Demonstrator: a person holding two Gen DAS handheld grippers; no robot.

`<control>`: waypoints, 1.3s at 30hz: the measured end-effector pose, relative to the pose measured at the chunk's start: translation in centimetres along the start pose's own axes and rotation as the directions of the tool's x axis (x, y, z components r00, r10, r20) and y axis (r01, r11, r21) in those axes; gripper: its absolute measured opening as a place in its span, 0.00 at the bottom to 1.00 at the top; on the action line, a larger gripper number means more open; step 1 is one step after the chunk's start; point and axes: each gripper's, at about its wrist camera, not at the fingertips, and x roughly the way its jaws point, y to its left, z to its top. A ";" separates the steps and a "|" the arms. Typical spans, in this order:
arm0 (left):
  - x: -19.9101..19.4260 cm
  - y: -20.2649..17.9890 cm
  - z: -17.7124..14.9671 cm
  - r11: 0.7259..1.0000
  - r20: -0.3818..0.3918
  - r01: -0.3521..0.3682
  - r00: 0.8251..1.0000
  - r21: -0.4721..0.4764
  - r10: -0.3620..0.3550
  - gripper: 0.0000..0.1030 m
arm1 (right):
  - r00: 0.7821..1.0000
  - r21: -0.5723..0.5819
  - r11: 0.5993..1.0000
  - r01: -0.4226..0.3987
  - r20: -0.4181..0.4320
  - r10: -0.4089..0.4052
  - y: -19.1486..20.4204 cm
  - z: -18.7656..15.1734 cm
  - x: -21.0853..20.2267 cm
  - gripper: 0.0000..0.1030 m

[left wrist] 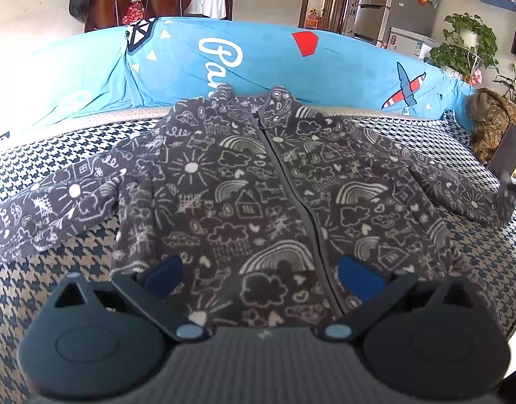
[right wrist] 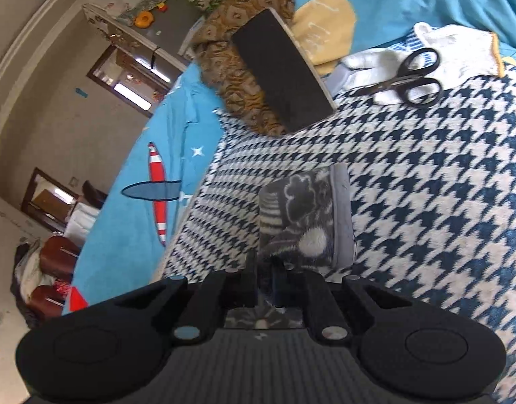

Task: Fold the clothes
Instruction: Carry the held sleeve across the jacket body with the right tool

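1. I see the grey doodle-print jacket [left wrist: 258, 181] lying front up and zipped on the houndstooth cover [left wrist: 72, 256], its collar toward the blue printed sheet [left wrist: 258, 54] at the back, both sleeves spread outward.
2. My left gripper [left wrist: 259, 271] hovers above the jacket's lower hem with its jaws wide apart and nothing between them.
3. My right gripper [right wrist: 264, 279] has its jaws pinched together on the cuff of the sleeve [right wrist: 305, 215], which sticks out ahead of the fingers over the houndstooth cover.
4. Beyond that cuff, a dark phone [right wrist: 281, 70] leans on a brown patterned cushion [right wrist: 231, 64]; black scissors [right wrist: 409, 77] lie on white gloves [right wrist: 453, 50].
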 end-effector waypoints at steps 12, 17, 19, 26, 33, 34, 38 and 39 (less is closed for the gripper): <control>0.1 1.0 0.1 0.999 -0.004 -0.018 1.000 -0.034 0.018 1.00 | 0.956 -0.093 0.955 -0.281 -0.120 0.269 9.6 -5.0 3.1 0.10; -0.1 2.4 0.1 0.997 -0.006 -0.024 1.000 -0.072 0.024 1.00 | 0.922 -0.180 0.910 -0.373 -0.184 0.341 14.3 -8.3 4.7 0.10; -0.3 2.9 0.0 0.997 -0.008 -0.027 1.000 -0.078 0.027 1.00 | 0.907 -0.198 0.894 -0.403 -0.220 0.360 15.6 -9.5 5.3 0.10; -1.1 4.1 -0.5 0.995 0.004 -0.059 0.998 -0.079 0.060 1.00 | 0.862 -0.214 0.851 -0.479 -0.300 0.409 17.7 -12.0 6.0 0.10; -1.8 6.2 -1.1 0.988 0.011 -0.090 0.996 -0.124 0.092 1.00 | 0.784 -0.270 0.760 -0.592 -0.410 0.465 21.1 -16.5 6.6 0.10; -1.8 6.5 -1.1 0.987 0.010 -0.097 0.995 -0.129 0.099 1.00 | 0.764 -0.276 0.739 -0.615 -0.440 0.472 21.6 -17.5 6.7 0.10; -1.7 7.6 -1.4 0.981 -0.006 -0.105 0.994 -0.165 0.106 1.00 | 0.659 -0.290 0.635 -0.716 -0.580 0.478 23.8 -21.7 7.0 0.10; -1.7 7.8 -1.4 0.979 -0.012 -0.104 0.995 -0.174 0.103 1.00 | 0.626 -0.281 0.613 -0.738 -0.625 0.467 24.2 -22.8 7.2 0.12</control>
